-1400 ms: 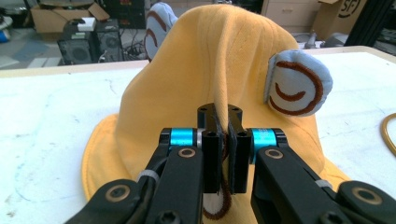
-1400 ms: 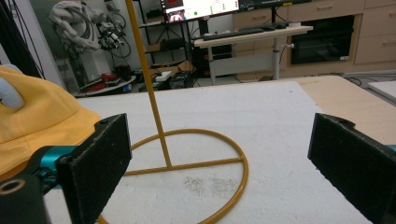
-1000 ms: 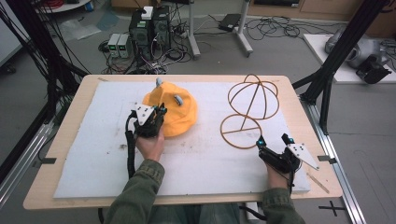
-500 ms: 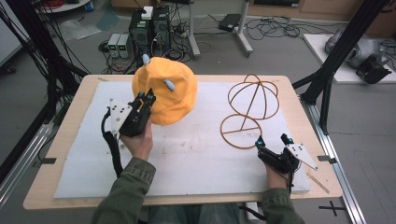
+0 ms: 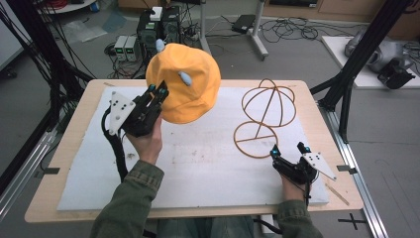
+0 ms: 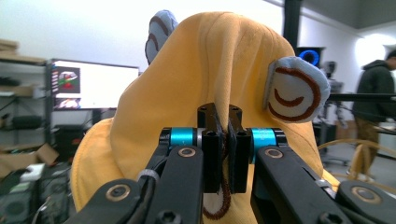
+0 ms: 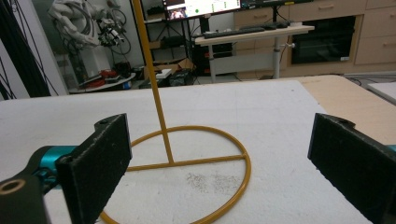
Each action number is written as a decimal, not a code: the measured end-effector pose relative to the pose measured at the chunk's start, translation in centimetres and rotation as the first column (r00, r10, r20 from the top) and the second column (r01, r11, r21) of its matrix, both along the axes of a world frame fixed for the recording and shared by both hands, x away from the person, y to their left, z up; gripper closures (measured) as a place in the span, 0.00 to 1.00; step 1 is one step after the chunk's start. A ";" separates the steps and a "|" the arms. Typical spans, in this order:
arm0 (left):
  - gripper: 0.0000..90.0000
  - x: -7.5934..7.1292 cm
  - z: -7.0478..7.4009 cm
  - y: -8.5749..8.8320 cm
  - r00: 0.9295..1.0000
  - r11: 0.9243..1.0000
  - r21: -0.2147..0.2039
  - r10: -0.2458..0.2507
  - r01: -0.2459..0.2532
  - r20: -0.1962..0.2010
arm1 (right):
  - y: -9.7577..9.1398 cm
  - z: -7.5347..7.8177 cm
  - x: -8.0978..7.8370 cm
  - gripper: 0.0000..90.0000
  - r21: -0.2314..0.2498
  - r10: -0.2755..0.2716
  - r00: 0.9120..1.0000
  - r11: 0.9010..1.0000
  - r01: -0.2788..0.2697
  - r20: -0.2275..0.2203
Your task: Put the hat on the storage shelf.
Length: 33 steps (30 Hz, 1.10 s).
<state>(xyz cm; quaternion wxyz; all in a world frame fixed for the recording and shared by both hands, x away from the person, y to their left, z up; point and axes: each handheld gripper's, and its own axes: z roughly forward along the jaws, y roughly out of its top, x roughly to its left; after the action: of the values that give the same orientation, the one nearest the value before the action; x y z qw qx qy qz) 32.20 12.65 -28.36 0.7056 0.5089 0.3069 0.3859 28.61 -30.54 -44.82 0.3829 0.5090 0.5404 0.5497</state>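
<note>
A: Two tongs, one white-padded surface [image 5: 208, 173] — where is the orange hat [image 5: 185, 84]?
B: Lifted above the surface, its brim edge clamped in the left tongs [image 5: 157, 92]; beside it stands the wire stand [image 5: 265, 116].
A: And the right tongs [image 5: 289, 148]?
B: Spread wide, holding nothing, just beside the stand's base ring.

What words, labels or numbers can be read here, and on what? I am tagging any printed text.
None can be read.
Yellow hat: stitched brown curves on its blue ear patches, no letters.
Monitor behind the hat: coloured graphics, too small to read.
Monitor beyond the wire hat stand: window contents too blurred to read.
Grey boxes on the floor: any labels too small to tell.
</note>
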 end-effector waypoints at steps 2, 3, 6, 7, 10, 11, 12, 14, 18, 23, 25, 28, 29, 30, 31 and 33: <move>0.96 0.5 1.3 -1.0 0.999 0.999 0.007 -0.035 0.035 0.008 | 0.1 0.0 0.0 0.06 0.003 0.002 1.000 1.000 -0.002 -0.001; 0.96 0.7 1.7 -1.3 0.999 0.999 0.010 -0.043 0.043 0.013 | 0.1 0.0 0.0 0.06 0.001 0.004 1.000 1.000 -0.004 0.000; 0.97 1.2 3.5 -2.8 0.996 0.996 0.023 -0.087 0.086 0.026 | 0.1 0.0 0.0 0.06 0.000 0.008 1.000 1.000 -0.008 -0.001; 0.96 1.5 4.0 -3.4 0.993 0.993 0.029 -0.115 0.114 0.026 | 0.1 0.0 0.0 0.06 -0.003 0.007 1.000 1.000 -0.007 -0.001; 0.97 2.2 5.5 -5.3 0.979 0.979 0.040 -0.203 0.202 0.009 | 0.1 -0.1 0.0 0.06 -0.001 0.008 1.000 1.000 -0.008 -0.005; 0.97 2.4 5.9 -6.0 0.974 0.973 0.048 -0.227 0.227 0.001 | 0.1 -0.1 0.0 0.06 -0.001 0.007 1.000 1.000 -0.007 -0.001; 0.97 2.8 6.2 -6.8 0.967 0.965 0.064 -0.253 0.253 -0.007 | 0.0 -0.1 0.0 0.06 -0.005 0.009 1.000 1.000 -0.009 -0.001; 0.97 3.5 6.6 -8.3 0.953 0.949 0.093 -0.301 0.302 -0.026 | 0.1 0.0 0.0 0.06 0.008 0.008 1.000 1.000 -0.008 -0.001; 0.97 4.5 6.5 -11.7 0.927 0.917 0.137 -0.370 0.375 -0.062 | 0.0 -0.1 -0.1 0.06 0.005 0.011 1.000 1.000 -0.011 0.003; 0.97 5.8 5.3 -15.0 0.879 0.867 0.145 -0.465 0.477 -0.108 | 0.0 -0.1 -0.1 0.06 -0.006 0.017 1.000 1.000 -0.017 0.003; 0.97 6.1 4.8 -16.0 0.868 0.854 0.160 -0.480 0.495 -0.124 | 0.0 -0.1 -0.1 0.06 -0.010 0.021 1.000 1.000 -0.021 0.007; 0.96 6.4 4.0 -16.7 0.867 0.851 0.169 -0.479 0.497 -0.134 | 0.0 -0.1 -0.1 0.06 -0.006 0.021 1.000 1.000 -0.021 0.005; 0.96 6.4 3.8 -16.8 0.869 0.852 0.172 -0.476 0.494 -0.136 | 0.0 -0.1 0.0 0.06 -0.006 0.020 1.000 1.000 -0.020 0.006; 0.96 6.3 3.6 -16.9 0.869 0.852 0.174 -0.476 0.494 -0.136 | 0.0 -0.1 0.0 0.06 -0.006 0.020 1.000 1.000 -0.020 0.006; 0.96 6.3 3.4 -17.0 0.868 0.852 0.170 -0.476 0.495 -0.140 | 0.0 -0.1 -0.1 0.06 -0.007 0.025 1.000 1.000 -0.025 0.001; 0.96 6.3 3.1 -17.2 0.866 0.849 0.176 -0.477 0.498 -0.152 | 0.0 -0.1 0.0 0.06 -0.008 0.021 1.000 1.000 -0.021 0.006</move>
<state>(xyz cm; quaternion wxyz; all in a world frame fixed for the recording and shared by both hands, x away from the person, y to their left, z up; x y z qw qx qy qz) 38.54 -4.54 -25.27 0.7062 0.6606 0.1612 0.1975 28.57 -30.51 -44.95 0.3808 0.5002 0.5467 0.5530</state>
